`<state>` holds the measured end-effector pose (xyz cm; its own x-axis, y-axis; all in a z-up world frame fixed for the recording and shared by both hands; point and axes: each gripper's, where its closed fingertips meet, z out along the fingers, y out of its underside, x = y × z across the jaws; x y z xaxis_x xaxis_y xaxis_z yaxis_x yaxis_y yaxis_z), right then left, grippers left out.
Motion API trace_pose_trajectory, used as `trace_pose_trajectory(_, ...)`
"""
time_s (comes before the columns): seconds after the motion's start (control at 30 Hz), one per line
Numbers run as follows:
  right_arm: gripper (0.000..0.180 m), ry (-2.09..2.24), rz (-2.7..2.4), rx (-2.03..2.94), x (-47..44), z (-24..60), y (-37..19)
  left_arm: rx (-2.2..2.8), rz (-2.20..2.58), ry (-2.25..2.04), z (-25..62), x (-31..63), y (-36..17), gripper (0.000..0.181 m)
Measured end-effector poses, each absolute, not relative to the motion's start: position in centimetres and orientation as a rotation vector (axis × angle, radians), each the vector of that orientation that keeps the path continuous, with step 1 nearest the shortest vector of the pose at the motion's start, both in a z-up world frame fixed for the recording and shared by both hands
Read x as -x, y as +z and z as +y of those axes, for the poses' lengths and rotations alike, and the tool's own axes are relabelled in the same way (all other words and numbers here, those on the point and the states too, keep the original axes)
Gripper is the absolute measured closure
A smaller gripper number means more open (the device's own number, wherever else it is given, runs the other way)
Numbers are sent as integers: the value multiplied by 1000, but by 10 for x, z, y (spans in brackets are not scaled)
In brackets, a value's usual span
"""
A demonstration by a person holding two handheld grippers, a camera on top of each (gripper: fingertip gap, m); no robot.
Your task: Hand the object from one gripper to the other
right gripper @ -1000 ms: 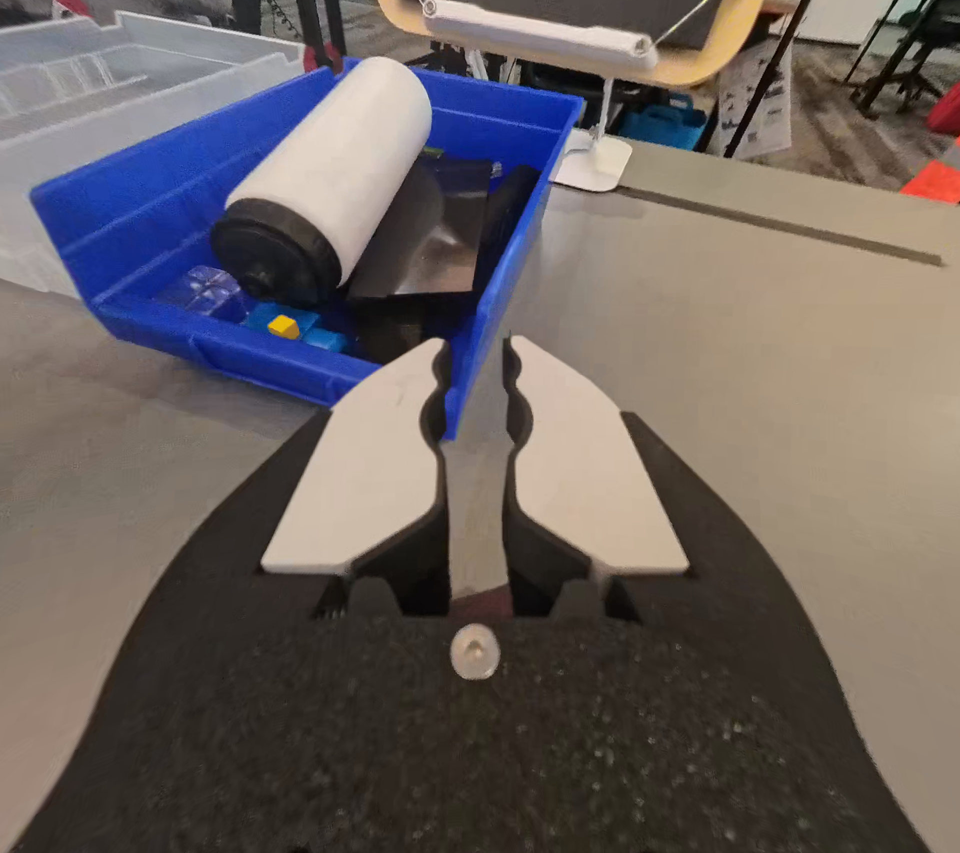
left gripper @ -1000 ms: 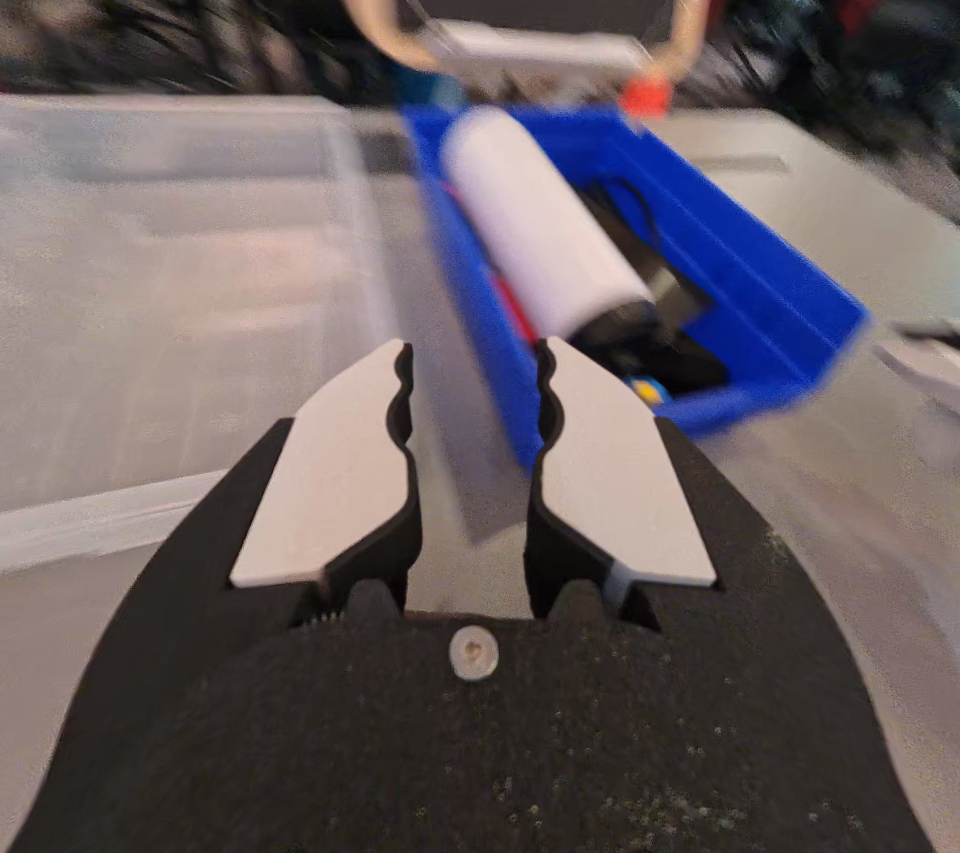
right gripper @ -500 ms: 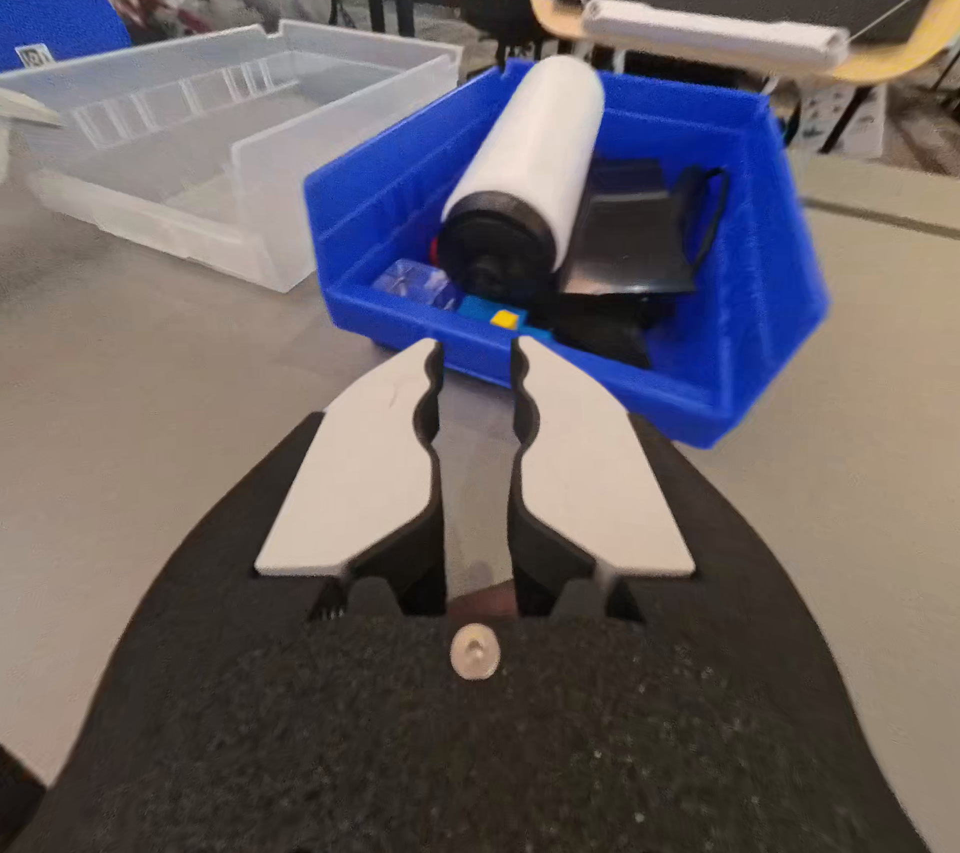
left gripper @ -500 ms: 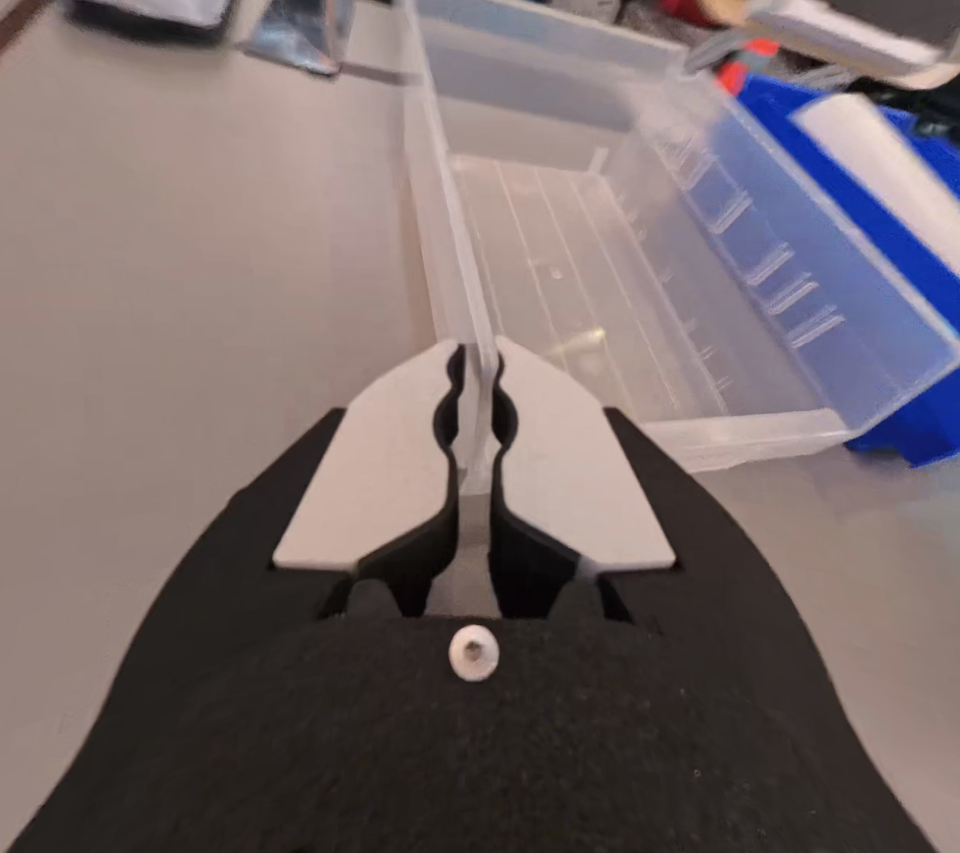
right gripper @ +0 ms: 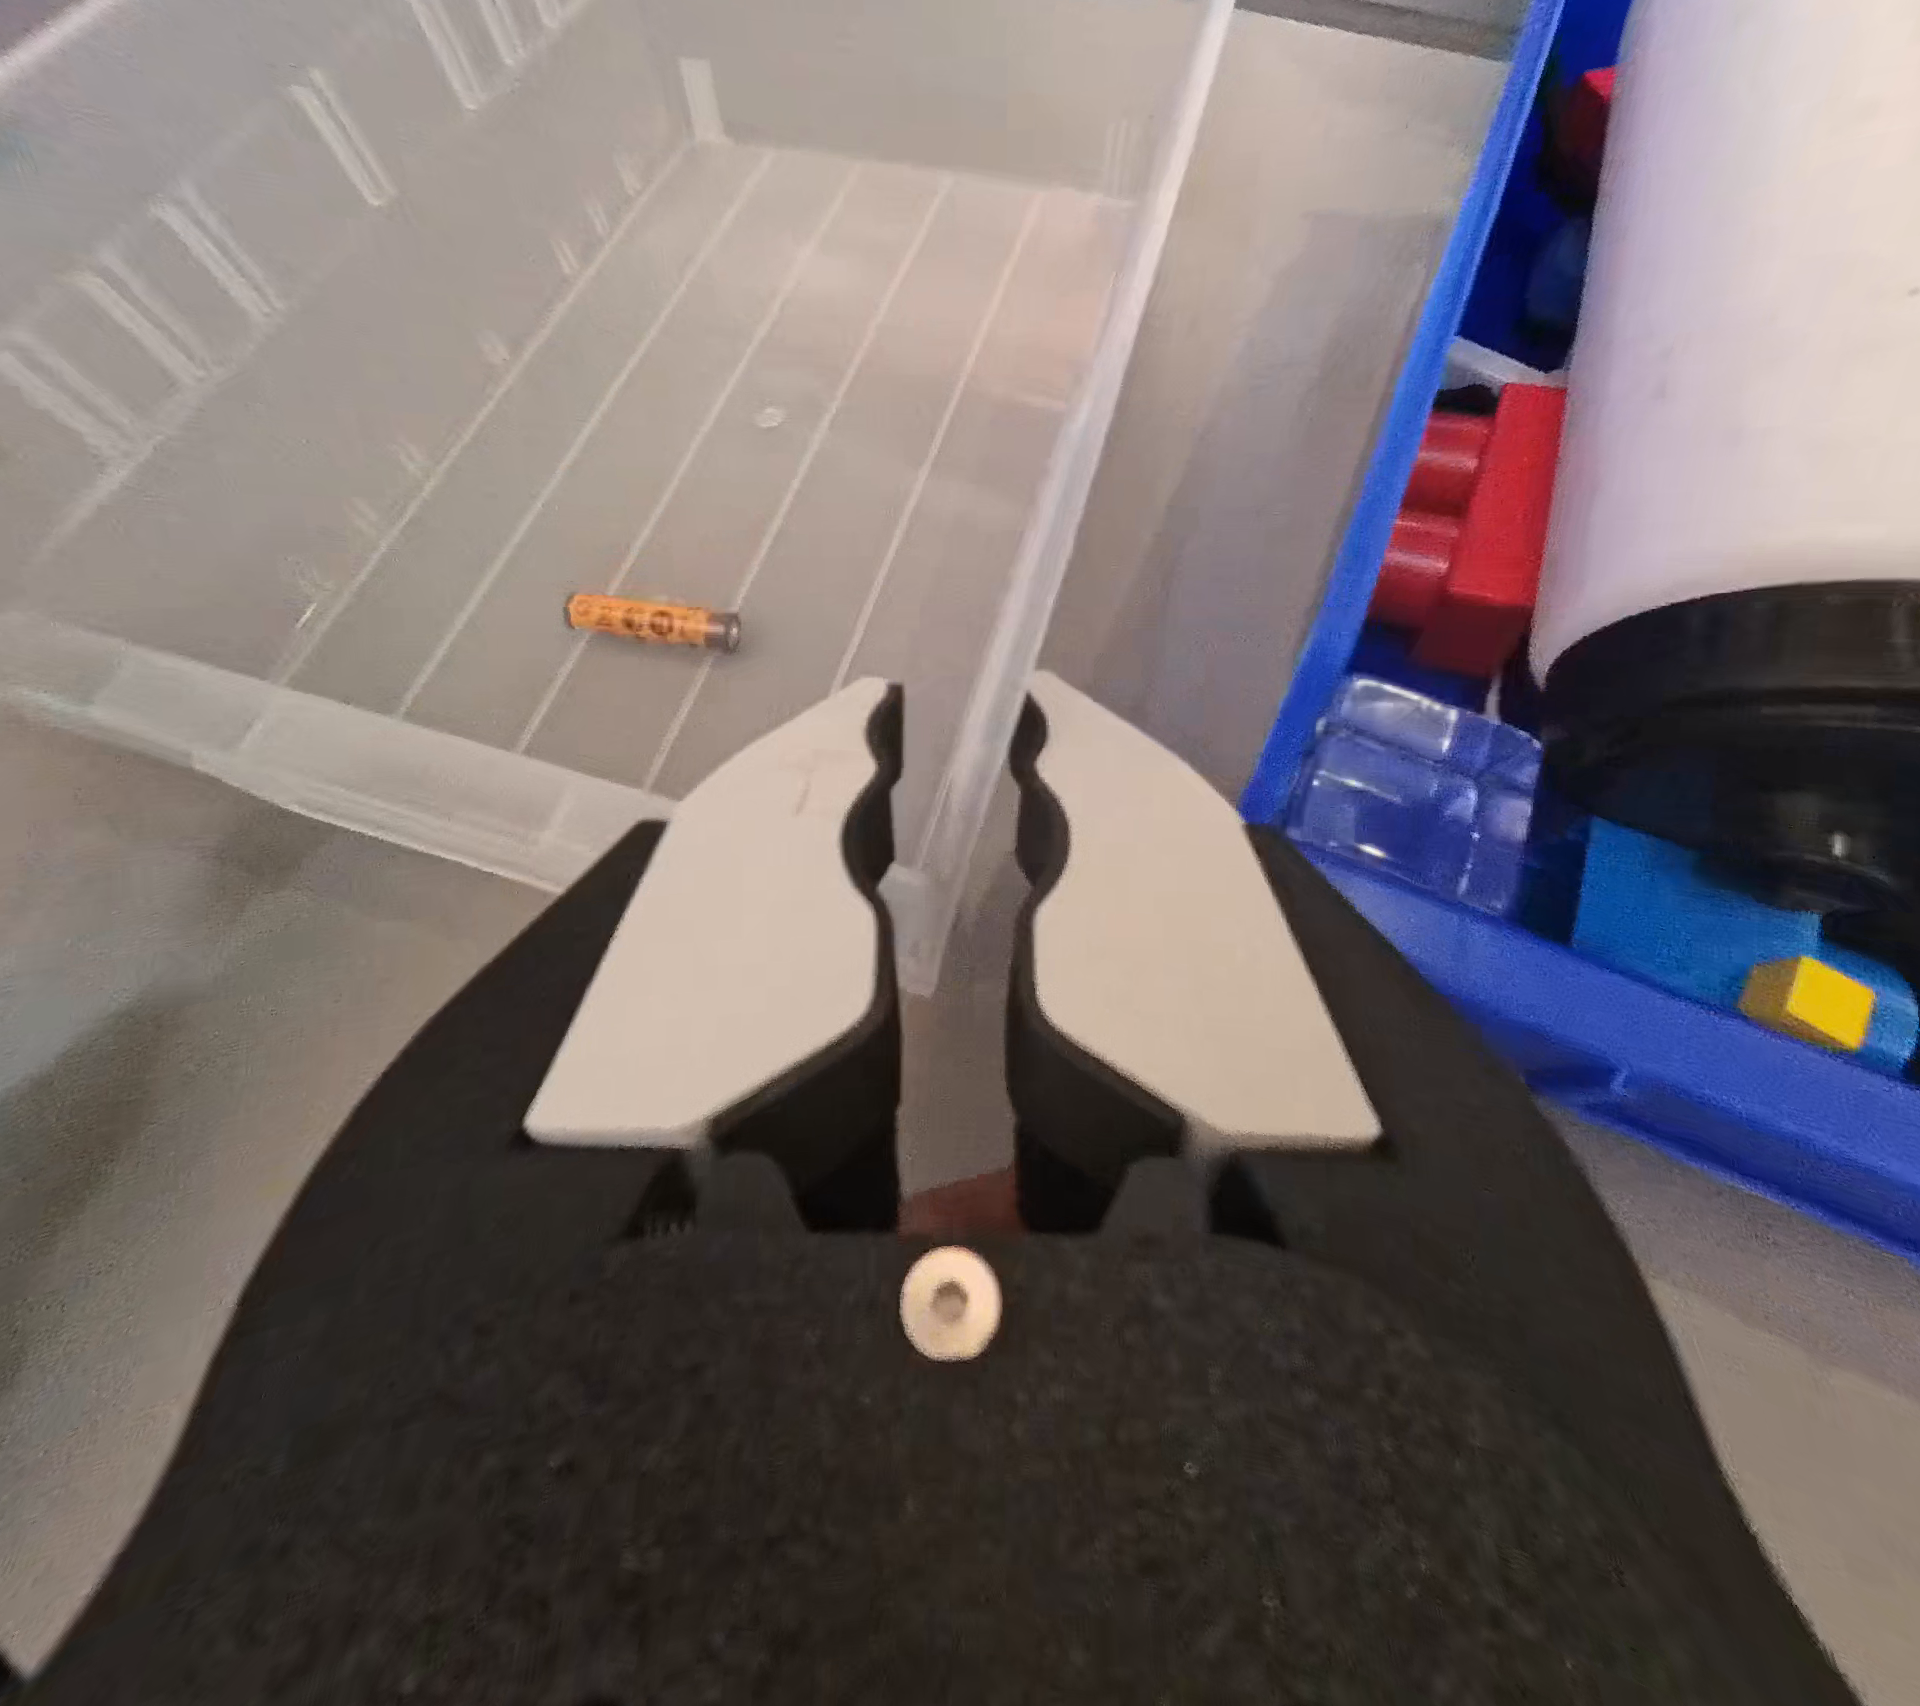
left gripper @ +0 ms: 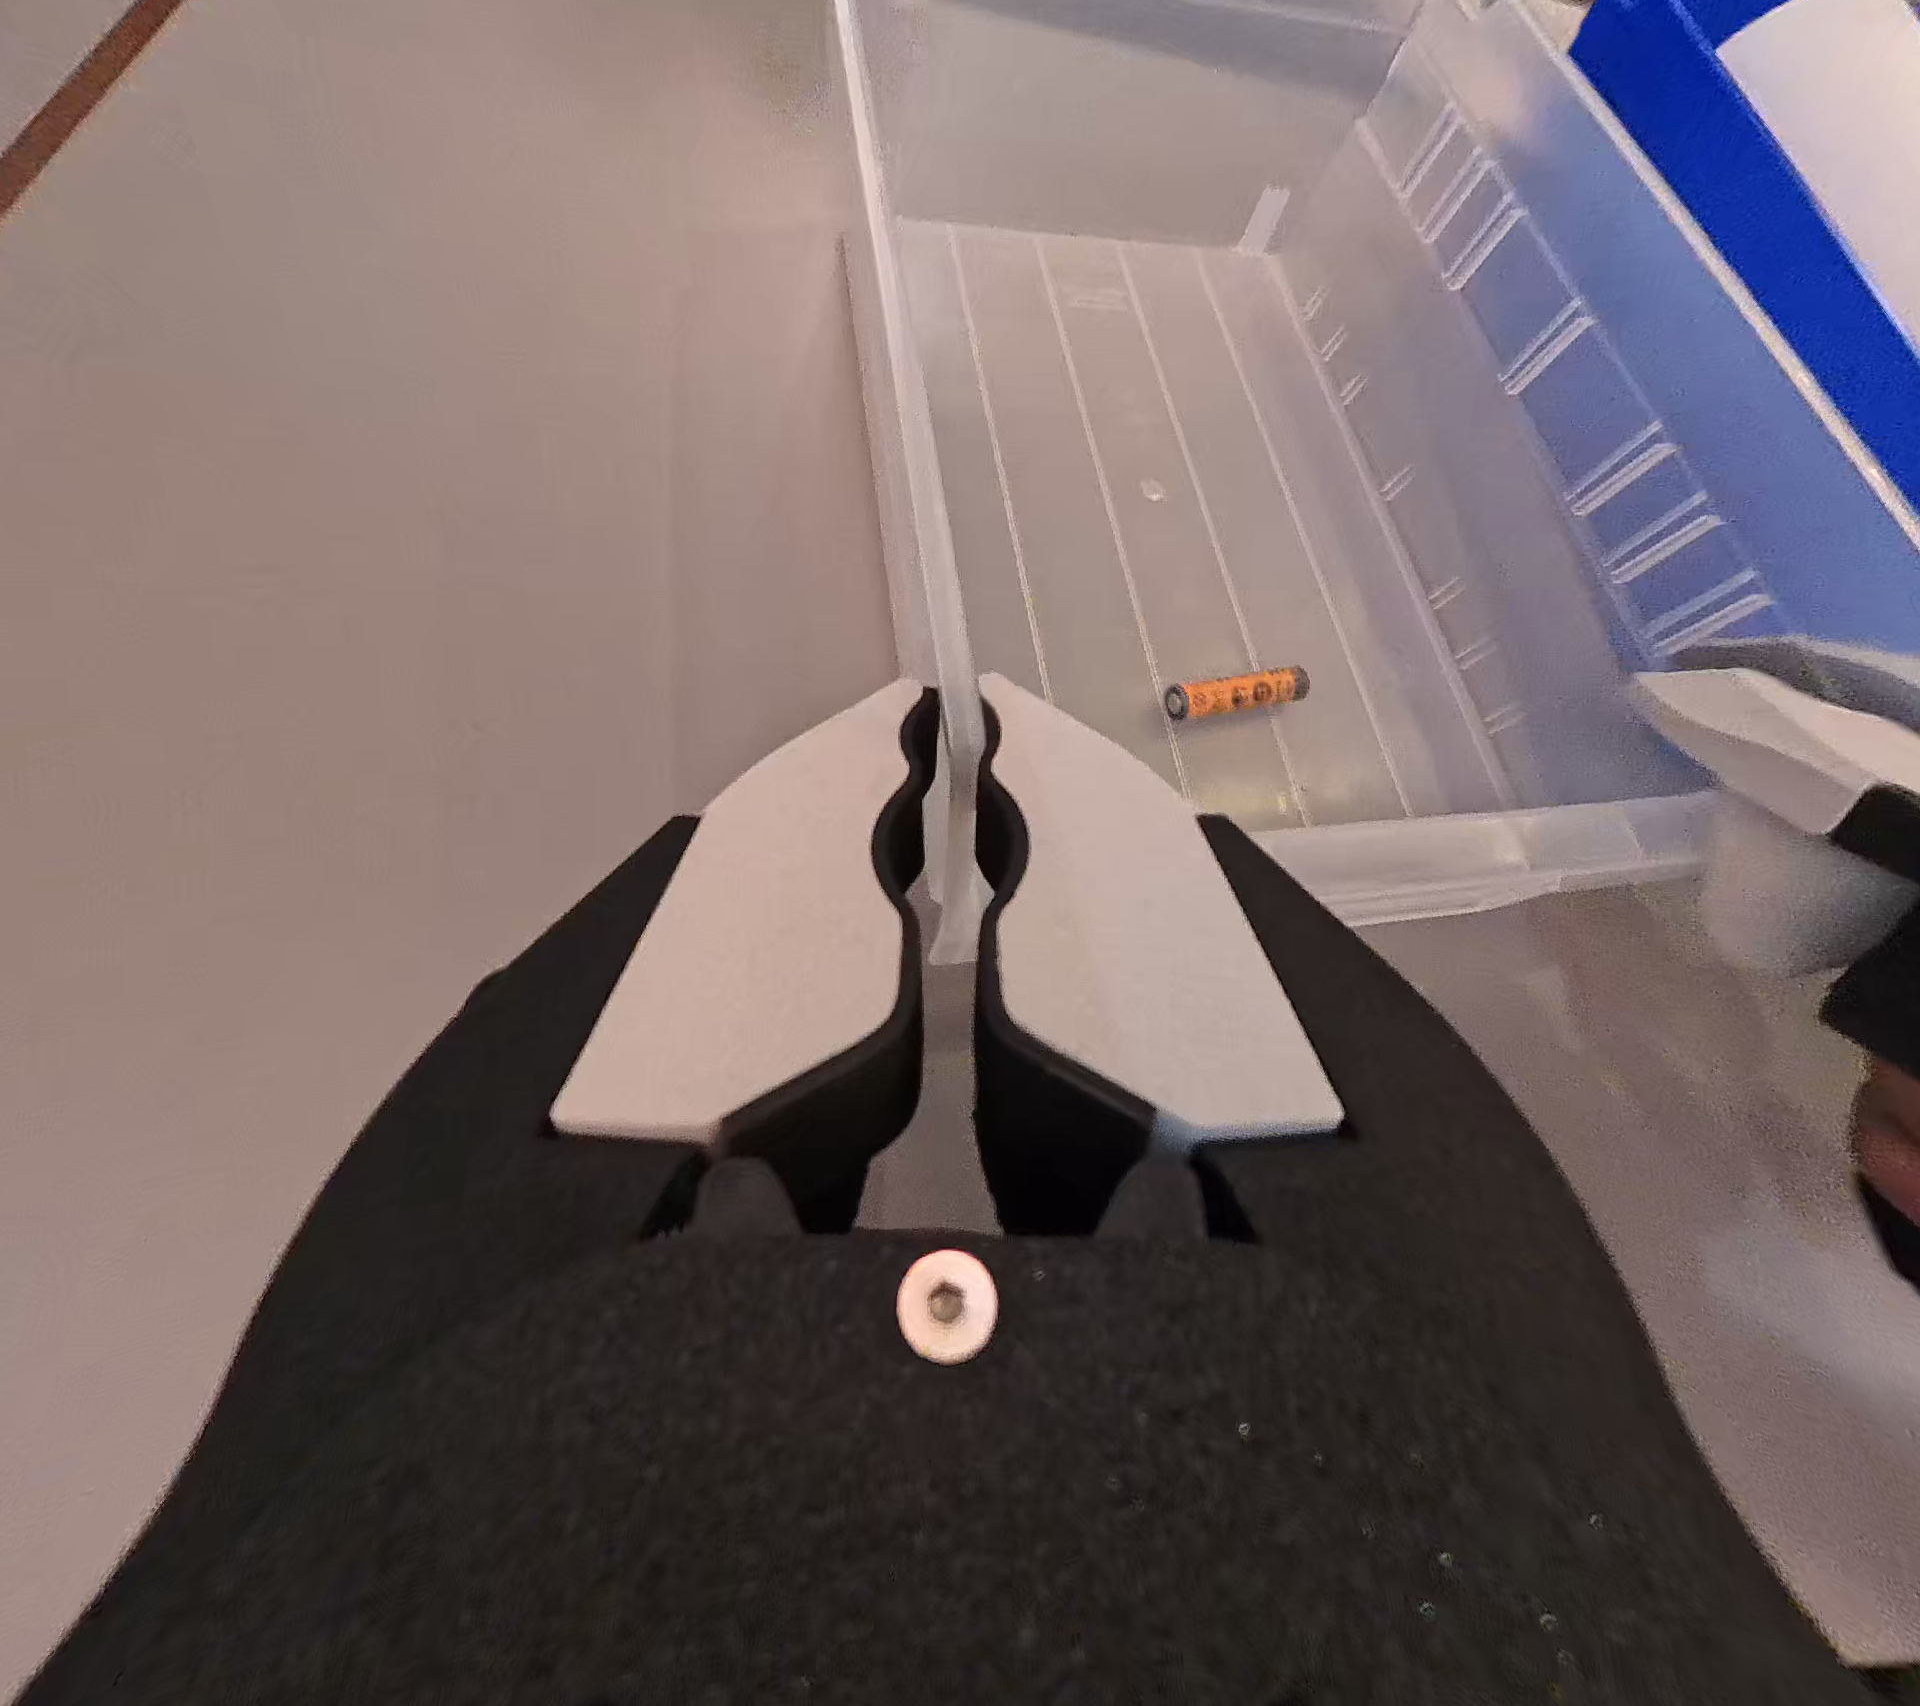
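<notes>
1. Clear bin [left gripper: 1132, 25] serves as the landmark. The left gripper [left gripper: 958, 721] straddles the near end of its left wall, jaws narrow; the wall sits in the gap, and contact on both sides cannot be confirmed.
2. The right gripper [right gripper: 956, 711] straddles the near end of the bin's right wall, jaws narrow with a visible gap on each side of the wall. Its tip also shows at the bin's near right corner in the left wrist view.
3. The battery [left gripper: 1234, 693], orange and judged to be the task's object, lies on the bin floor near the front lip, between the two straddled walls. Neither gripper holds it.
4. Judgement: pinching opposite walls suggests steadying or shifting the bin, not yet the handover.
5. The blue bin [right gripper: 1382, 596] stands just beside the clear bin's right wall and holds a white roll [right gripper: 1766, 254] and coloured blocks.
6. Change from half a second earlier: the right gripper faced the blue bin from the table; it now sits at the clear bin's right wall. The left gripper stays on the left wall.
</notes>
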<state>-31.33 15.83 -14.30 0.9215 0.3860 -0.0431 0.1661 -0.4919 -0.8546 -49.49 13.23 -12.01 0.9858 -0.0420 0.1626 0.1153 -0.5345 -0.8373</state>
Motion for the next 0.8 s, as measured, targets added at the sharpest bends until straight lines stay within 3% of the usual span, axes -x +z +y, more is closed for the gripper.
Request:
trace_pose_trajectory(0.07,169,224,-431,2086,308,158,-136,2086,-30,-199,133,494,-111,177)
trace_pose_trajectory(0.4,174,223,-392,1882,283,139,-82,1913,85,14,93,468,-63,177)
trace_pose_trajectory(0.7,169,196,-520,1931,292,127,-134,2128,104,-26,90,479,-127,176)
trace_pose_trajectory(0.77,166,229,-629,1891,297,115,-133,2138,69,-47,90,485,-126,176)
trace_pose_trajectory(0.8,155,266,-684,1890,295,104,-132,2142,66,-48,89,487,-126,176)
